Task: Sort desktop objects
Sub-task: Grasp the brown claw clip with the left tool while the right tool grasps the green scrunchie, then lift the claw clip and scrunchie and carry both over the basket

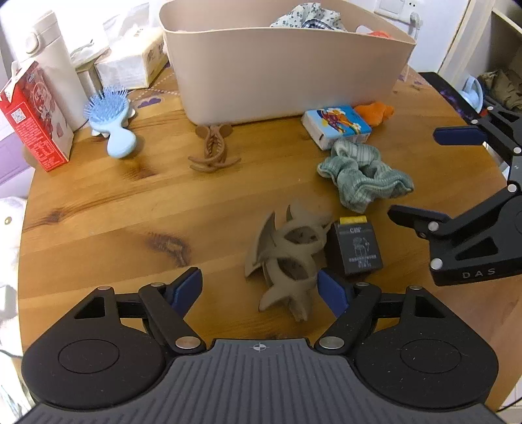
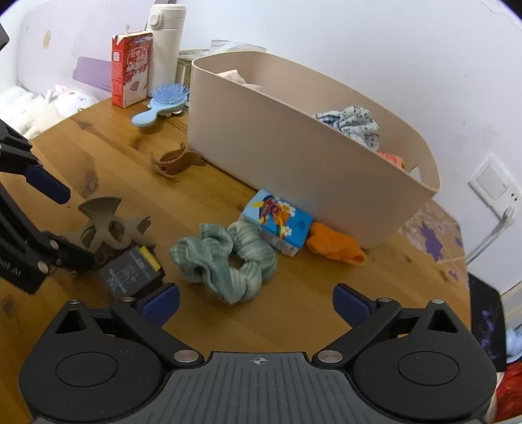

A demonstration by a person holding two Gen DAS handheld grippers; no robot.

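L gripper point(image 1: 257, 287) spread wide, low over wood table point(image 1: 98, 208), grey claw clip point(image 1: 287, 257) between its fingers, nothing clamped. R gripper point(image 2: 256, 301) also gaping, empty, green scrunchie point(image 2: 228, 261) just ahead. Black box point(image 1: 357, 248) touches clip. Farther: brown clip point(image 1: 212, 146), blue brush point(image 1: 111, 120), beige bin point(image 1: 284, 71).

— Where did the storage bin point(image 1: 287, 65) sit in the left wrist view?

— At the top centre of the table point(image 1: 98, 208), with cloth point(image 1: 306, 14) inside. Far left stood the milk carton point(image 1: 34, 120), the flask point(image 1: 53, 65) behind it, and the hairbrush point(image 1: 111, 117) just right of the carton.

— And lower down?

— A hair claw point(image 1: 212, 146) lay before the bin. The tissue pack point(image 1: 336, 125) lay at upper right, the scrunchie point(image 1: 362, 176) below it. At lower centre a second claw clip point(image 1: 287, 257) touched the small box point(image 1: 355, 248) on its right.
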